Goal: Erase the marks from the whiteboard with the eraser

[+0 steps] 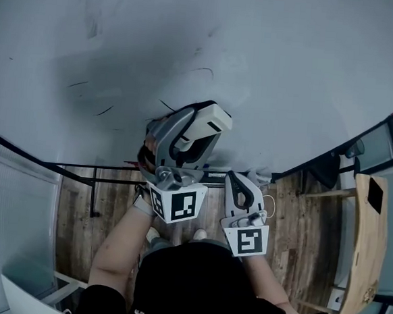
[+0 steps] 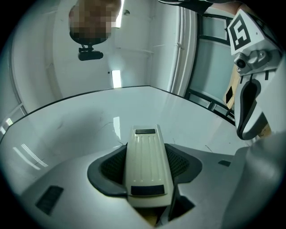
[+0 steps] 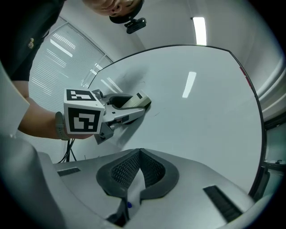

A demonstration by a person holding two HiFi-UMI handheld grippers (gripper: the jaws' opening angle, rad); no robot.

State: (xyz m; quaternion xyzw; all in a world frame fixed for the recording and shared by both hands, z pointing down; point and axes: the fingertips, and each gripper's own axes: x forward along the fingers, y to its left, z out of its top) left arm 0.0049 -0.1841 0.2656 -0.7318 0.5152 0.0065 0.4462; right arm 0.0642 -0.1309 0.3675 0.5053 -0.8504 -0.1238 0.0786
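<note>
The whiteboard (image 1: 292, 65) fills the upper head view. It bears thin dark strokes (image 1: 204, 70) near its middle, more strokes (image 1: 105, 110) to the left, and a grey smudge (image 1: 92, 16) higher up. My left gripper (image 1: 202, 130) is shut on the cream eraser (image 2: 147, 165), whose far end reaches the board beside a short mark (image 1: 165, 105). In the right gripper view the eraser (image 3: 134, 102) shows against the board. My right gripper (image 3: 140, 154) is shut with nothing in it and hangs below the board's lower edge (image 1: 239, 180).
The board's dark lower frame (image 1: 107, 169) runs above a wooden floor (image 1: 300, 222). A wooden chair back (image 1: 369, 248) stands at the right. Window blinds (image 1: 9, 213) are at the left. Cables (image 1: 95, 192) hang under the board.
</note>
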